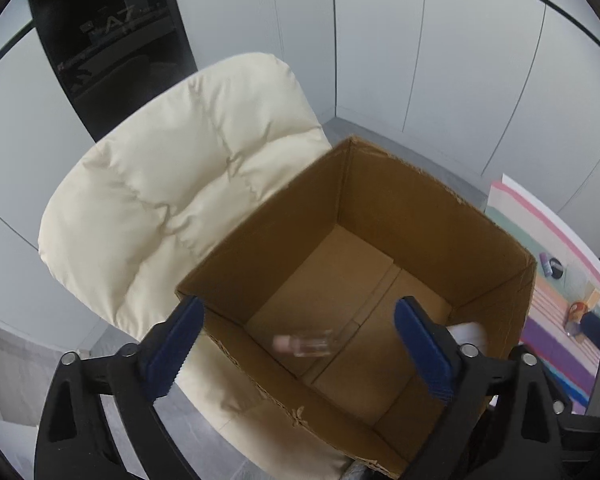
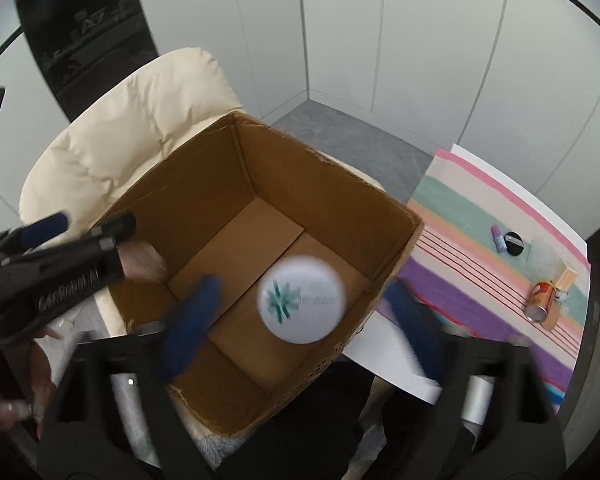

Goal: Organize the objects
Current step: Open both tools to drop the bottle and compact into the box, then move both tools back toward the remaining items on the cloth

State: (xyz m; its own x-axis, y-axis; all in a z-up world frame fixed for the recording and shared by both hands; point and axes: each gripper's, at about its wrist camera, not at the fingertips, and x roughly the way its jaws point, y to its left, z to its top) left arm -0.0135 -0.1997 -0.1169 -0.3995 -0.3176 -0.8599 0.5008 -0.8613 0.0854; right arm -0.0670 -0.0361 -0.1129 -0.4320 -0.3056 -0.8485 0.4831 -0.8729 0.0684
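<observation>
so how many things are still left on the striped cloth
5 that I can make out: a purple tube, a black round thing, a clear lump, an orange can lying down, and a tan block. More may be hidden.

Home-like room: cushioned chair (image 1: pixel 172 200), striped cloth (image 2: pixel 480 248) (grey wall panels).

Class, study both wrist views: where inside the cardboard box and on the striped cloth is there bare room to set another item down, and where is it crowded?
Cardboard box: its floor is bare along the far walls; a blurred small bottle and a white round lid show over the near part. Striped cloth: the green and pink bands toward the far edge are bare. It is crowded around the orange can, black disc and purple tube.
</observation>
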